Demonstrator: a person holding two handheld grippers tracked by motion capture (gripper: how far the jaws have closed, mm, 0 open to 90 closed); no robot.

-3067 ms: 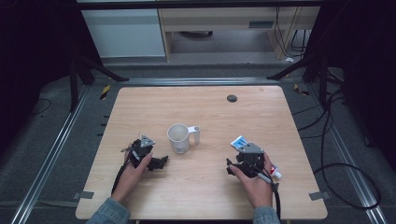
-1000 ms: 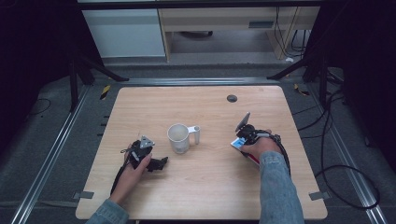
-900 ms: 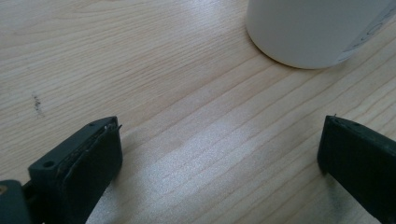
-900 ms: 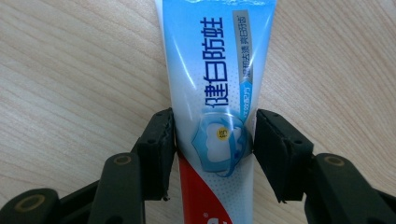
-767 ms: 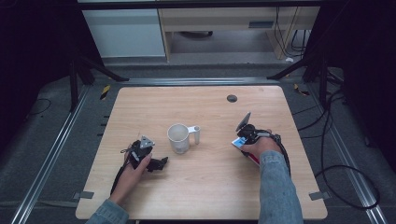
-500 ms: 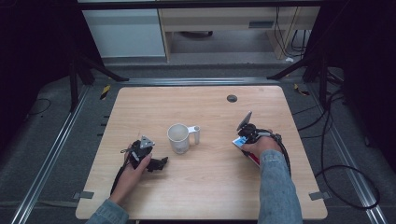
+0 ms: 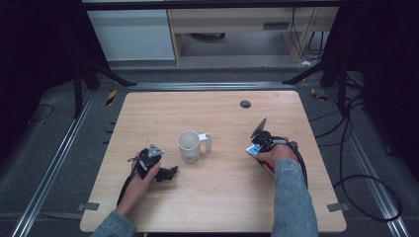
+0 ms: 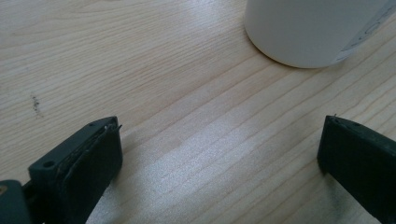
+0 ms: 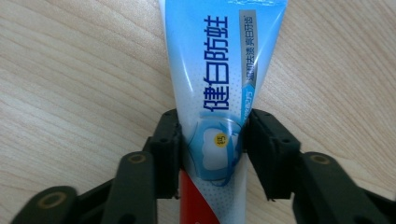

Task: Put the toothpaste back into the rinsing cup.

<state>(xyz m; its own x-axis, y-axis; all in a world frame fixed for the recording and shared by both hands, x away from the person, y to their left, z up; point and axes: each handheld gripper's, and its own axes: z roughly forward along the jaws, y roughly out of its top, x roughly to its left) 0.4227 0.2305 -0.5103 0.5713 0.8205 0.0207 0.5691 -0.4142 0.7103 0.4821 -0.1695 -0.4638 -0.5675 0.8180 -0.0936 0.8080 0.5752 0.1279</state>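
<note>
The wooden table point(image 7: 217, 197) holds a white cup point(image 7: 189, 146) in the middle. The toothpaste tube point(image 9: 219, 84) lies flat near its right edge. The right gripper point(image 9: 212, 149) has just been closing and squeezes it. The left gripper point(image 8: 219, 154) rests wide apart, holding nothing. Squeezing too hard could push paste out.

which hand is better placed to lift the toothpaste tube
Right. The right gripper has just been closing, jaws against both sides of the toothpaste tube. The left gripper stands open by the mug.
</note>
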